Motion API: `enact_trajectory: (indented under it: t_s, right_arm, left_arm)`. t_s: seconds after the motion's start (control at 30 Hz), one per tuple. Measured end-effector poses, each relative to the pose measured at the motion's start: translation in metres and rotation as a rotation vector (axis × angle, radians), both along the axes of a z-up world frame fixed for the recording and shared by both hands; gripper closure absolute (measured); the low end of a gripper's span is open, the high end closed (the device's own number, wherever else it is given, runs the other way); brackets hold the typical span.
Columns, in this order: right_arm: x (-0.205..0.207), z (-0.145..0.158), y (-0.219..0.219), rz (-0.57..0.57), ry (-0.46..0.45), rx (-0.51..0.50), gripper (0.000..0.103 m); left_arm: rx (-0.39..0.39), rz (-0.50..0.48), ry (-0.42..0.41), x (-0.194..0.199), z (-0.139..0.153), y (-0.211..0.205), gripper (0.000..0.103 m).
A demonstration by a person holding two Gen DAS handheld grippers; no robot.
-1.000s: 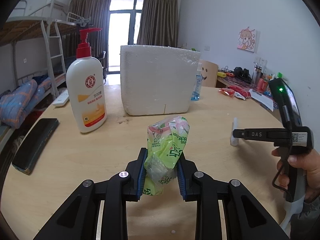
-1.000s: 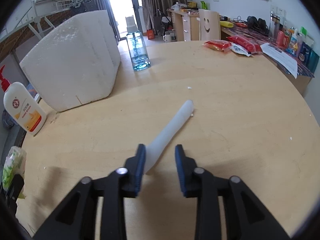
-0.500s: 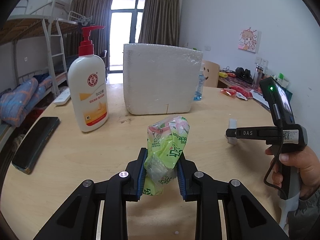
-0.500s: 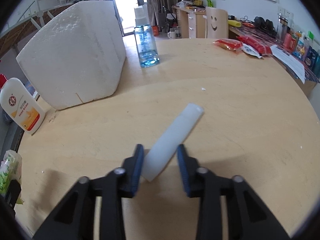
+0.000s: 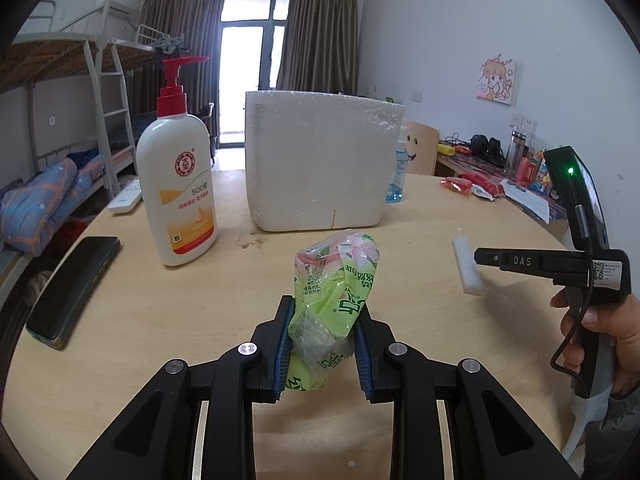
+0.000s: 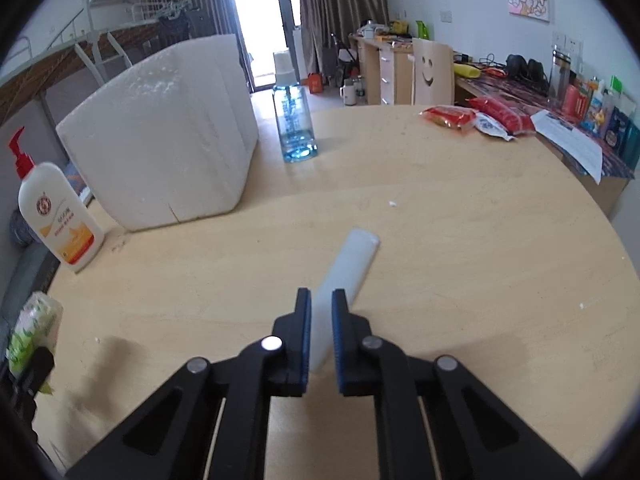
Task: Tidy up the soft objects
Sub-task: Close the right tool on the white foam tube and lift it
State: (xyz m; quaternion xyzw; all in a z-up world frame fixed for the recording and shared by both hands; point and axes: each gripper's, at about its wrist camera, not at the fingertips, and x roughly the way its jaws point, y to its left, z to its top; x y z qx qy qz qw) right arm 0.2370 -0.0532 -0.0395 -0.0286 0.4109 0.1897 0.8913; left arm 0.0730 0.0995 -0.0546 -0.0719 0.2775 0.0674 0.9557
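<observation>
1. Foam strip [image 6: 352, 268] sits pinched in our right gripper [image 6: 320, 320], whose jaws have just been closing onto it, near the tabletop [image 6: 480, 260] centre.
2. Green packet [image 5: 336, 296] is clamped in our left gripper [image 5: 322, 340], toward the near edge.
3. Both soft items are grasped; we judge that placing remains, perhaps at the foam box [image 5: 320, 160].

One foam box [image 5: 320, 160] at twelve o'clock, one pump bottle [image 5: 176, 188] at ten, one blue spray bottle [image 6: 294, 120], one green pack [image 5: 336, 288], one white foam stick [image 6: 348, 268], three snack packets [image 6: 476, 118] at two.
</observation>
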Motion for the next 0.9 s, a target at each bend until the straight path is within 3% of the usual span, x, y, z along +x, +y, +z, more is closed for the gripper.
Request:
enact_trajectory:
  t_s: [0.13,0.2,0.23,0.27,0.9]
  right_arm:
    - [0.006,-0.003,0.001,-0.02,-0.003,-0.028,0.09]
    - [0.01,-0.006,0.006,-0.02,0.004,-0.058,0.082]
    - [0.012,-0.008,0.007,-0.022,0.007,-0.066,0.069]
    - [0.013,-0.01,0.008,-0.022,0.012,-0.074,0.063]
    - [0.021,-0.019,0.018,-0.006,0.046,-0.081,0.065]
  left_arm:
    - [0.005,-0.003,0.0,0.0,0.0,-0.002,0.074]
    - [0.007,-0.003,0.002,0.001,-0.001,-0.001,0.074]
    - [0.006,-0.003,0.003,0.001,-0.001,-0.001,0.074]
    - [0.004,-0.002,0.003,0.001,-0.001,-0.001,0.074]
    - [0.006,-0.007,0.004,0.003,-0.001,-0.006,0.074]
